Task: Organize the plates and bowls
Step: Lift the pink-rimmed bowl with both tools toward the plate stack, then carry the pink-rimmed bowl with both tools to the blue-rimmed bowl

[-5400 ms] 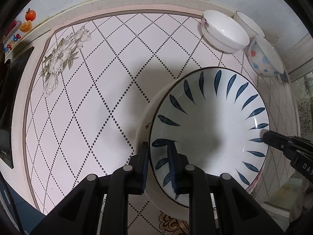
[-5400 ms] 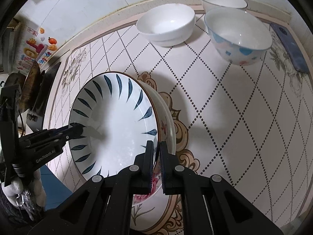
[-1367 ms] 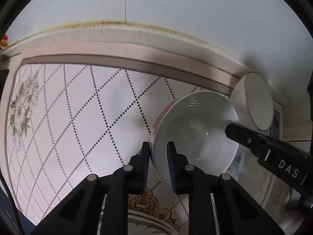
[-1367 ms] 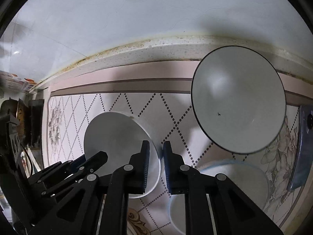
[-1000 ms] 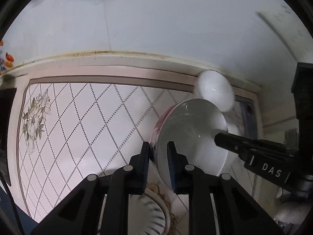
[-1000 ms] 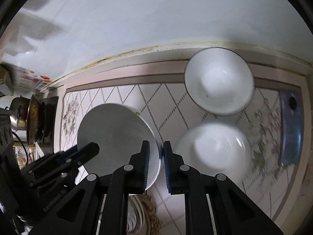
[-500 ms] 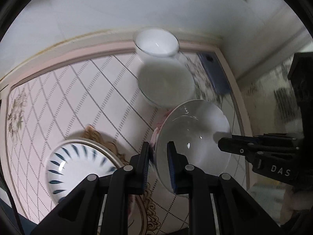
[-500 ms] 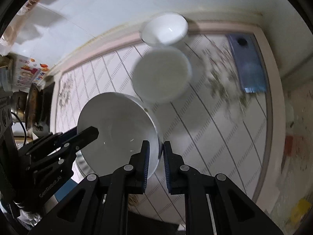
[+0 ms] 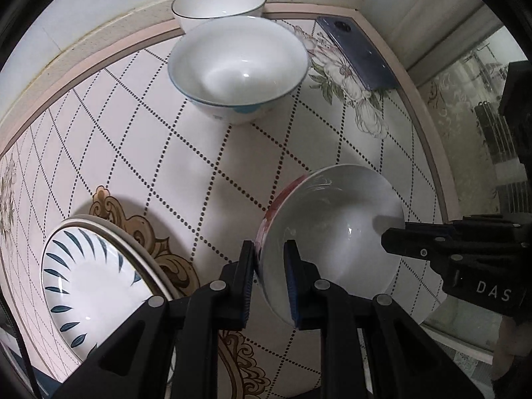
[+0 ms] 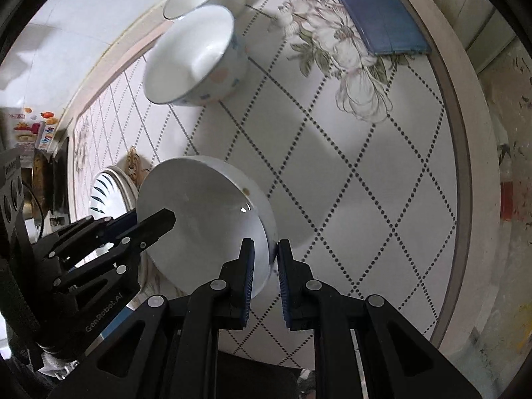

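Both grippers hold one white bowl with a red floral outside [image 9: 332,232], raised above the table's right part. My left gripper [image 9: 268,259] is shut on its near rim; my right gripper [image 10: 266,259] is shut on the opposite rim, and the bowl also shows in the right wrist view [image 10: 199,219]. A white bowl with blue rim and coloured spots [image 9: 237,66] stands at the back, with a dark-rimmed white bowl [image 9: 217,0] behind it. A blue-leaf plate [image 9: 89,286] lies stacked on another plate at the left.
A blue phone [image 9: 355,51] lies at the table's back right corner, also in the right wrist view [image 10: 375,10]. The patterned tabletop [image 9: 266,153] ends at a raised rim near the wall. Fridge magnets [image 10: 33,129] show far left.
Both grippers carried the red-flowered bowl back from the far bowls and to the right of the plate stack. The blue-leaf plate now rests on the stack, released.
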`<state>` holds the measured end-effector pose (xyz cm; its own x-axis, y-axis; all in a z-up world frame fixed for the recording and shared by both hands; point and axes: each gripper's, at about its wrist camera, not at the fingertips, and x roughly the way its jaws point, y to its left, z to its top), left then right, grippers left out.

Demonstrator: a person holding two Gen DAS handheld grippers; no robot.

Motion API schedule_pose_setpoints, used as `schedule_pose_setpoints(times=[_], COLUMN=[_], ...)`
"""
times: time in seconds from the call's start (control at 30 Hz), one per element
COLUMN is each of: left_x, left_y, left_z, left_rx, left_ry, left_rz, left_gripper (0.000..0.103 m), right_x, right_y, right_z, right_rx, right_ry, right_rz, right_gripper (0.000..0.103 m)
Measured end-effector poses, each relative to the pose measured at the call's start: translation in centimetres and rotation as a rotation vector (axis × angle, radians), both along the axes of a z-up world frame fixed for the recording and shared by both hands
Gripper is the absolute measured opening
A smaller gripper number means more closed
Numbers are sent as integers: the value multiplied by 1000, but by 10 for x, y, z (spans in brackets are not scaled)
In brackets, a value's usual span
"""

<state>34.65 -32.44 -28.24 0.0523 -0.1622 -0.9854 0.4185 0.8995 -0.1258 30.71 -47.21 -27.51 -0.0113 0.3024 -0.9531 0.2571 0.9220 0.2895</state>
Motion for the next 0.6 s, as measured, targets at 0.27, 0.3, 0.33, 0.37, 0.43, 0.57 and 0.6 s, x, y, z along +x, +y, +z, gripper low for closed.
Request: schedule_pose_setpoints(times=[0.27,0.3,0.33,0.37,0.43,0.57,0.6], left_x=[0,0,1,2,4,6,9], left_y=[-6,-6,-6,-7,-6,3,8], left_z=[-16,-17,-17,-17,-14,16,28], left_rx=[21,21,20,18,5,-11,-38], left_ry=[18,22,29,34,44,33,25], left_rz=[-6,-7,-8,-7,-4,5,21], left_gripper=[16,16,16,16,16,17,17], right_x=[1,2,2,3,6,13,16], right_y=[-6,-7,-7,-7,-8,-17,-21], right_z=[-8,-8,-7,-7,-6,6,16], right_rx=[0,2,3,1,4,43,47], right_ry=[18,19,19,19,26,24,9], right_rz=[1,4,3,4,3,-20,-25], right_gripper=[16,16,16,16,17,18,18])
